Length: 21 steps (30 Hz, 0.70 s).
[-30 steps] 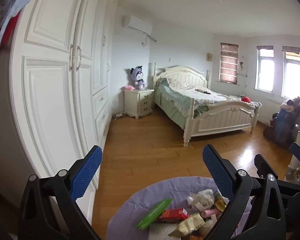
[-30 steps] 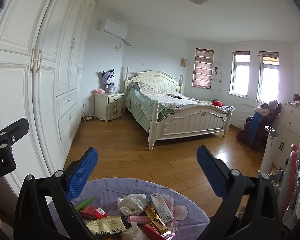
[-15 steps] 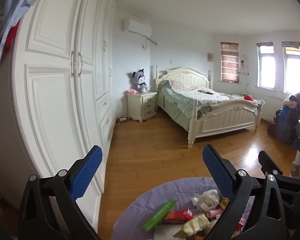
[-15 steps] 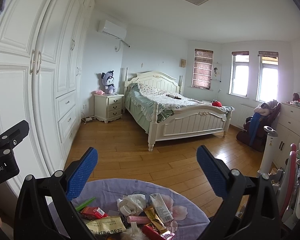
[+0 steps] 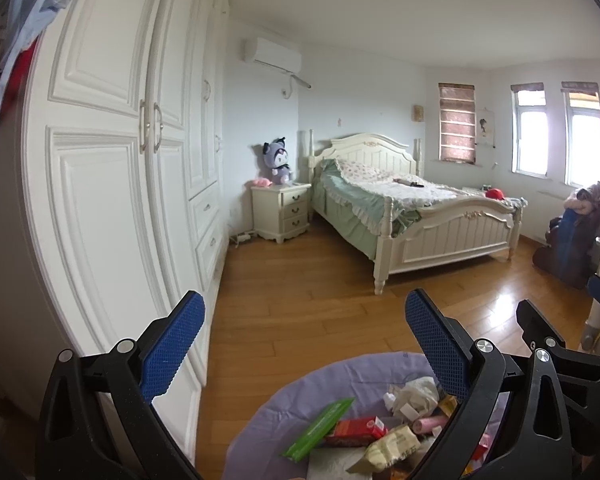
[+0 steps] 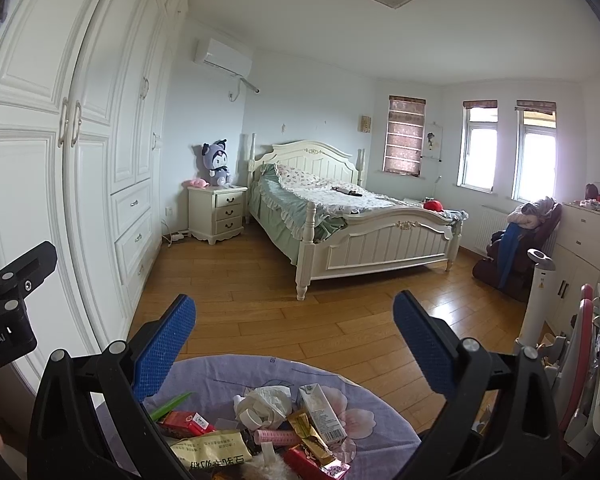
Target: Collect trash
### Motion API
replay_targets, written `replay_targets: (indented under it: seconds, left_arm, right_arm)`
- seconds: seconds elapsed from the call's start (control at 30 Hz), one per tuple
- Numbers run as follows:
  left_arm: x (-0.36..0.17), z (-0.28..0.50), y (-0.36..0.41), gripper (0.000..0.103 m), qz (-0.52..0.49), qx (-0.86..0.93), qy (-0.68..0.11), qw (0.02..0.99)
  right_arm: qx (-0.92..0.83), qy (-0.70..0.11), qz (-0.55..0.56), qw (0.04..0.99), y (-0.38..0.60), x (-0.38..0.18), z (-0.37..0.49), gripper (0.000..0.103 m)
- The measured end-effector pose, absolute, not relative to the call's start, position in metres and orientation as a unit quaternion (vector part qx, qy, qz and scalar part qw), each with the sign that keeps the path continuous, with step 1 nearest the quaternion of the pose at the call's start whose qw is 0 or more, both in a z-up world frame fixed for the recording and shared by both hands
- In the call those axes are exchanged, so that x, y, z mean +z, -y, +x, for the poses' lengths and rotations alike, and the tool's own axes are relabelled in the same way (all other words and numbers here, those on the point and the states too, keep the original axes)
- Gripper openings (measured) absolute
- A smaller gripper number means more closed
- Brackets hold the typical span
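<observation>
From the left wrist, the left claw (image 5: 304,344) gapes wide and empty above the trash (image 5: 384,428) heaped on the purple counter (image 5: 260,428), likely poised to pick; from the right wrist, the right claw (image 6: 294,338) likewise hangs wide over the same trash (image 6: 268,432).

The round lilac cloth table cover (image 6: 364,412) looks soft and matt, printed with pale pink flowers. On it lie a crumpled white paper tissue (image 6: 270,400), a shiny gold foil wrapper (image 6: 310,436), a glossy green plastic packet (image 5: 320,434) and a smooth printed white carton (image 6: 322,412). The honey-coloured wooden plank floor (image 6: 260,304) is polished and reflects window light. The blue gripper pads (image 6: 164,346) are rough-textured rubber on matt black plastic frames.
</observation>
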<state>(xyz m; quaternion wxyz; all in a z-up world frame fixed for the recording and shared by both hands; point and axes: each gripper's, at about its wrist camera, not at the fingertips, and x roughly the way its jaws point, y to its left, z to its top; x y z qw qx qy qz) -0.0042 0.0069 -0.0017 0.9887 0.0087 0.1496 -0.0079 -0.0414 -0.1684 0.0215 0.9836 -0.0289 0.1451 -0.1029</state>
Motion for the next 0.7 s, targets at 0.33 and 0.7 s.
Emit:
replay_targets:
  seconds: [0.33,0.7]
  left_arm:
    - [-0.0072,-0.0014,-0.006,0.099,0.014,-0.006,-0.152,0.988]
    - [-0.0115,0.0011,-0.0044,0.099,0.017,-0.005,-0.155,0.988]
  right_arm:
    - [-0.104,-0.149,-0.028,0.983,0.1697,0.0217,-0.0389,0.098]
    - [-0.105,-0.153,-0.029,0.982,0.1713,0.0174,-0.0394,0.098]
